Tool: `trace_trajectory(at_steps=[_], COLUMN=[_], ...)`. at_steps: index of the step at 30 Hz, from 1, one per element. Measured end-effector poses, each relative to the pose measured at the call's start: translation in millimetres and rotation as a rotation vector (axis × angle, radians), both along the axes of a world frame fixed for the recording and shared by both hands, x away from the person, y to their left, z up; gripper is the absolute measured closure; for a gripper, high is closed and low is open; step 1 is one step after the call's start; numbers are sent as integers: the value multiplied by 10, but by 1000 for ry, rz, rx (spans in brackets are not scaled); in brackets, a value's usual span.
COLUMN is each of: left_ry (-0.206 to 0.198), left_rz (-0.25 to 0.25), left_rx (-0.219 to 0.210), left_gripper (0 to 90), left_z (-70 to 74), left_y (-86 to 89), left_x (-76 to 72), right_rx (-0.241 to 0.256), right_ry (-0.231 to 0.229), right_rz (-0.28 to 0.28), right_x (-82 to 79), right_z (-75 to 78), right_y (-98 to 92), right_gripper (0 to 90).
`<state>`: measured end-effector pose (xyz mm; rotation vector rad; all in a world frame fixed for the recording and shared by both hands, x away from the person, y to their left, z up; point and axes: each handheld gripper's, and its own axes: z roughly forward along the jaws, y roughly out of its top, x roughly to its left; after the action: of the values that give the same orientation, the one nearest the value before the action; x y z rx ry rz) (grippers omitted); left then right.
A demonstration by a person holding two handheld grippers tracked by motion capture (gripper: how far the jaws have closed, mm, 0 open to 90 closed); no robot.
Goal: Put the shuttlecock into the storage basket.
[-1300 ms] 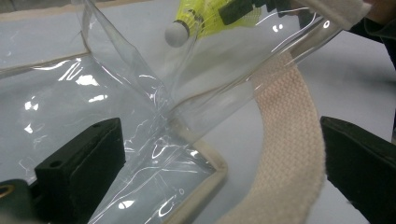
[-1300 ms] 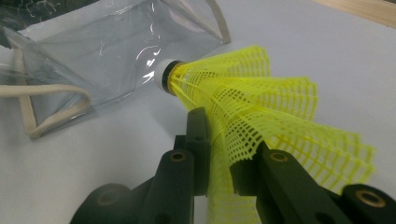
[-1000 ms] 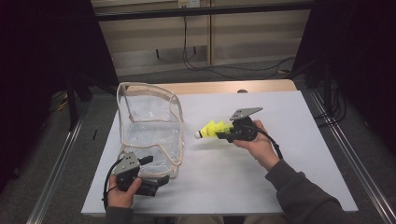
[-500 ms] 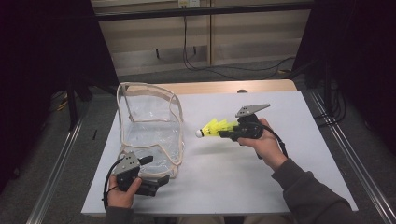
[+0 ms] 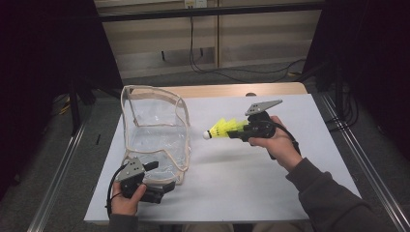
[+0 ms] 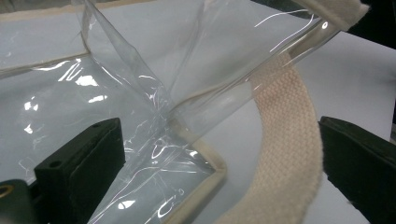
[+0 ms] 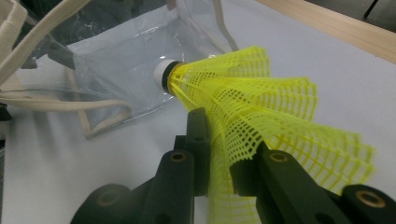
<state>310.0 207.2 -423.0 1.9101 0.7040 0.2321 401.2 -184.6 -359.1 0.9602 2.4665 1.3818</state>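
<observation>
A white rectangular table (image 5: 270,193) takes up the middle and lower part of the high view. On its left half stands a clear plastic bag with cream fabric trim (image 5: 152,128), its mouth gaping toward the centre of the frame. At the lower left, the left gripper (image 5: 162,187) sits at the bag's near corner; in the left gripper view its jaws stand apart, one on each side of the bag's clear corner and a cream woven strap (image 6: 287,154), pressing on neither. Right of centre in the high view, the right gripper (image 5: 236,131) is held above the table, its jaws clamped on the mesh skirt of a neon-yellow plastic shuttlecock with a white cork tip (image 5: 221,129). The shuttlecock hangs in the air just right of the bag, tip pointing left at the bag's opening.
</observation>
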Motion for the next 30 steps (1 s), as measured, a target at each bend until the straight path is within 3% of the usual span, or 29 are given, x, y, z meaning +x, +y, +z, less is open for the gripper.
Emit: trace_trajectory(at_steps=[13,30], left_ry=[-1,3], left_rz=[6,1], left_rx=[-5,-9], left_gripper=[20,20], left_z=[-6,-5], left_y=[-2,2], left_x=[0,5], right_rx=[6,7], right_ry=[4,-33], right_rz=[24,40], right_x=[-8,54], right_z=[172,587], right_y=[4,62], right_gripper=[801,801])
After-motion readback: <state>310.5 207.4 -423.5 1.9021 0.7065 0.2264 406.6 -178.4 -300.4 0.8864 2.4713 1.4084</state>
